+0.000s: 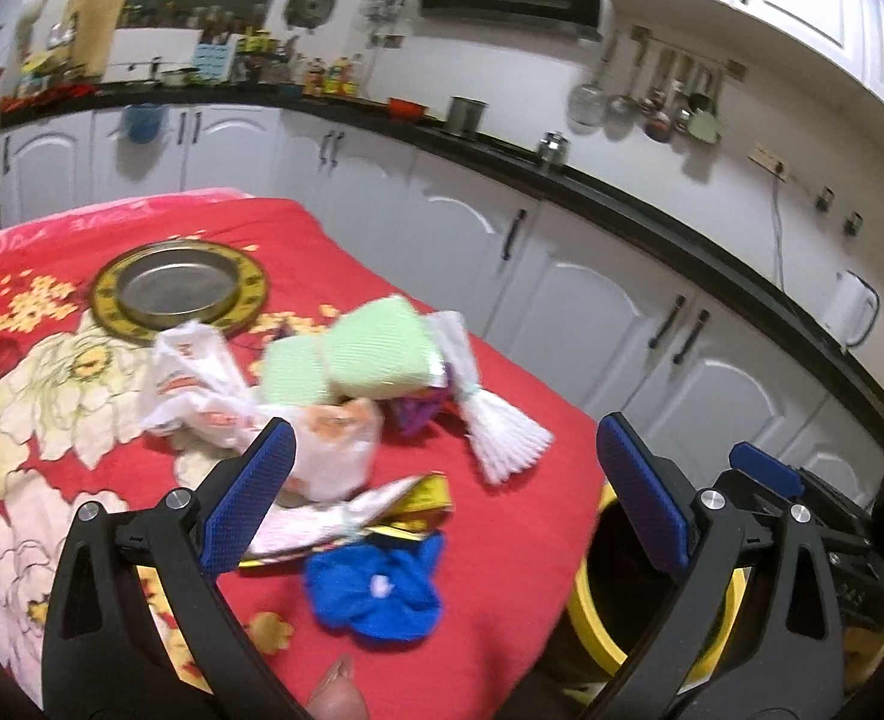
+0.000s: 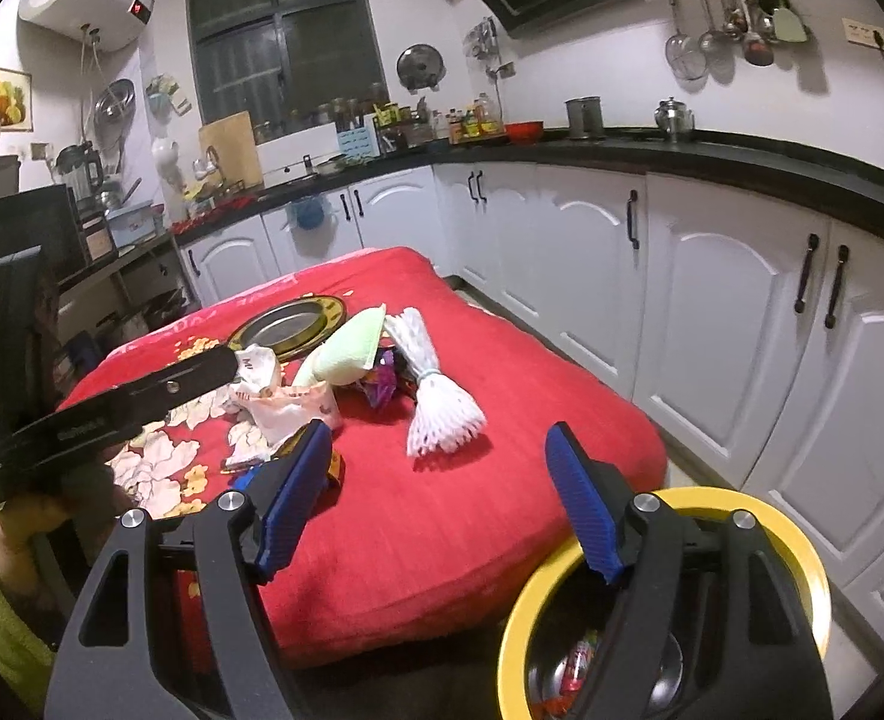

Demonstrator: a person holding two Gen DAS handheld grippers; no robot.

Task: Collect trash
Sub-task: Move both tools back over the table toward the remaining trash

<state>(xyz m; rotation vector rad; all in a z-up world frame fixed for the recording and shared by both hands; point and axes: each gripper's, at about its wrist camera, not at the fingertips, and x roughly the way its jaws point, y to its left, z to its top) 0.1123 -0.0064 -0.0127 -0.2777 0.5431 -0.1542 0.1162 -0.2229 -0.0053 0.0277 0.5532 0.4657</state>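
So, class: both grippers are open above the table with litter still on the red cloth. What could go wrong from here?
1. The crumpled white bag, green foam pieces and white foam net lie touching, so grabbing one may drag another off the red cloth.
2. The yellow-rimmed bin sits below the table's corner; a light wrapper may miss it.

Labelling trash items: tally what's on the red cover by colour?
White: 2, crumpled bag, foam net
Green: 1, folded cloth
Blue: 1, crumpled piece
Purple: 1, wrapper
Gold and white: 1, wrapper
Total: 6
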